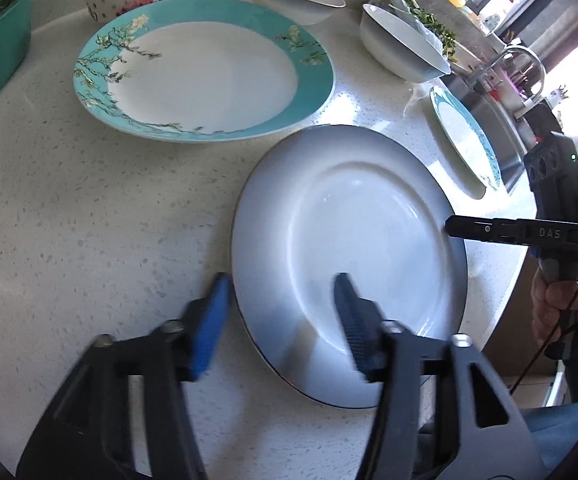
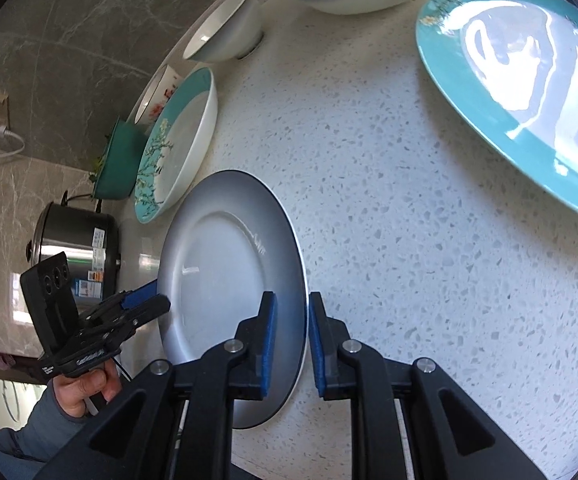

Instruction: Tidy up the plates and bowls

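On the speckled counter (image 1: 89,220) lies the grey plate (image 1: 349,240), the left gripper (image 1: 281,320) spread astride its near rim, the right gripper (image 2: 292,344) clamping the opposite edge, while only the right view shows a rice cooker (image 2: 77,244).

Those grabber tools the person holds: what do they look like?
Each is black, with two fingers faced in ribbed blue pads. The right gripper carries white lettering and a trailing black cable. The left gripper looks alike. The person wears grey-blue sleeves.
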